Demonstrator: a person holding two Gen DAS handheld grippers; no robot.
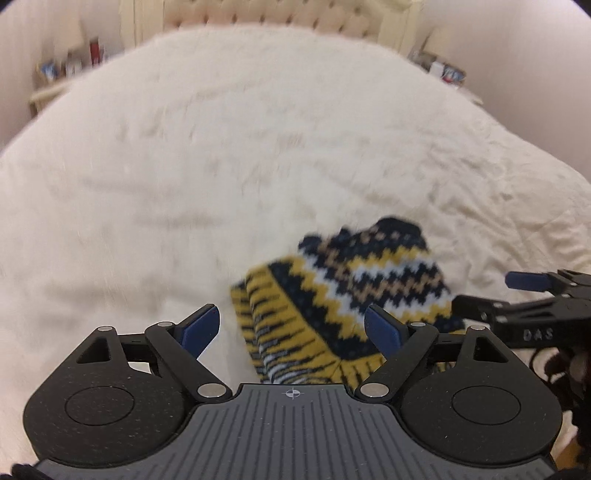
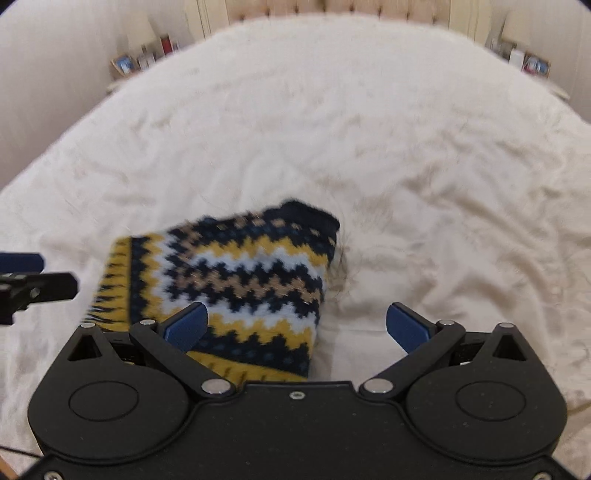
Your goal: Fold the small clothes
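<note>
A small knitted garment (image 1: 343, 291) with navy, yellow, white and tan zigzag bands lies folded on a white bed cover (image 1: 184, 166). My left gripper (image 1: 291, 326) is open above its near left part and holds nothing. In the right wrist view the garment (image 2: 236, 280) lies left of centre. My right gripper (image 2: 295, 326) is open above its near right edge and holds nothing. The right gripper also shows at the right edge of the left wrist view (image 1: 517, 295). The left gripper shows at the left edge of the right wrist view (image 2: 33, 277).
The white cover (image 2: 406, 147) spreads over the whole bed. A tufted headboard (image 1: 258, 14) stands at the far end. Bedside tables with picture frames and small items stand at the far left (image 2: 140, 59) and far right (image 2: 528, 59).
</note>
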